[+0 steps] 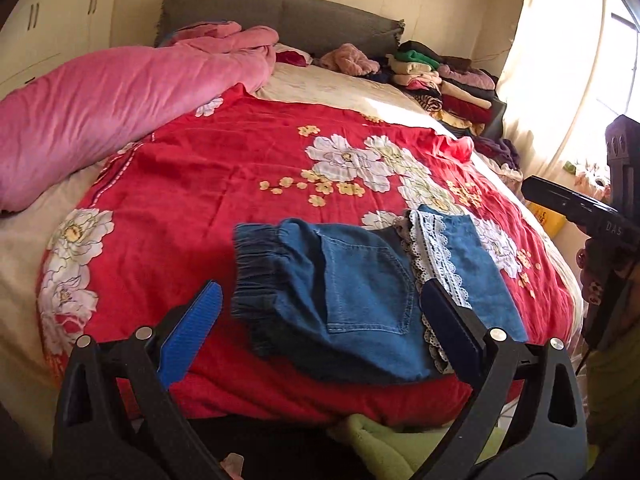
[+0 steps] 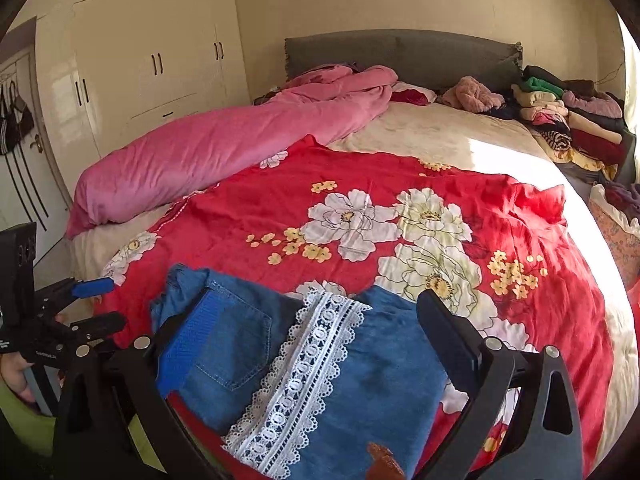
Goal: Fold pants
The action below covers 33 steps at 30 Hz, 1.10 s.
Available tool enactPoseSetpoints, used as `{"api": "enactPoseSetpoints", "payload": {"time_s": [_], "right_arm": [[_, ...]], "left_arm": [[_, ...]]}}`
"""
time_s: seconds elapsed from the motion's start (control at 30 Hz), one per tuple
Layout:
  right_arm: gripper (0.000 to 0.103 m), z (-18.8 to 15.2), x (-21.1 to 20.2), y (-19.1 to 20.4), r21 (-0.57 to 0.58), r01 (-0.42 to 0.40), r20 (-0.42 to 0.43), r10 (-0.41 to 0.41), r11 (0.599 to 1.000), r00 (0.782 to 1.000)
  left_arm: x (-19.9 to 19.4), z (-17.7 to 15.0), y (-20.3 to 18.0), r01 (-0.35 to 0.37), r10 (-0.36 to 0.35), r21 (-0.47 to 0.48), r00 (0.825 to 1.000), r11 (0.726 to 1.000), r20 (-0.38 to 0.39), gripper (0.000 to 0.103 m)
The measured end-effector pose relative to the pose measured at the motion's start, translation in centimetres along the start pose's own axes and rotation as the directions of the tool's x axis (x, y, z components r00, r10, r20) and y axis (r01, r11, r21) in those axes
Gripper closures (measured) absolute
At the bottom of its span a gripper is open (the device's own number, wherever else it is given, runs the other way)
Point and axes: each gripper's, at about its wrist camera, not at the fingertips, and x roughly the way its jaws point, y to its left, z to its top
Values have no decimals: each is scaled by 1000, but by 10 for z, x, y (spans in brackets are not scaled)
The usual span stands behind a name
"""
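Both claws, left claw (image 1: 320,300) and right claw (image 2: 316,328), hang released above my folded blue denim lace-trimmed pants (image 2: 340,376), probably because folding looks finished.

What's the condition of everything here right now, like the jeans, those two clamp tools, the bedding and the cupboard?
Jeans: folded up, lying on the red cover, lace trim on top.
Left gripper: open, holding nothing.
Right gripper: open, holding nothing.
Red cover: spread flat, slightly wrinkled.
Pink duvet: bunched along the bed's side.
Clothes pile: stacked, folded.
Wardrobe: doors closed.

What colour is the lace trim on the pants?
White, running across the blue denim pants as a lace trim; clearest in the right wrist view.
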Motion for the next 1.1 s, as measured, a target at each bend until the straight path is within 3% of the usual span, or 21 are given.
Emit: {"api": "enactPoseSetpoints", "payload": {"time_s": [0.47, 0.7, 0.87, 0.97, 1.1], "right_arm": [[4, 23, 52, 41, -78, -100, -97, 92, 992, 991], [4, 27, 91, 63, -108, -168, -178, 147, 980, 973], [4, 29, 125, 81, -133, -215, -263, 175, 968, 949], [4, 28, 145, 92, -152, -237, -317, 180, 960, 931], [5, 25, 170, 108, -176, -270, -373, 190, 947, 908]], "left_arm": [[19, -10, 36, -47, 44, -64, 997, 997, -62, 10], [36, -19, 44, -42, 34, -81, 994, 996, -106, 10], [52, -29, 49, -26, 11, -105, 990, 994, -137, 10], [58, -30, 46, 1, -15, -97, 989, 995, -147, 22], [66, -32, 45, 58, -74, -102, 983, 993, -169, 47]]}}
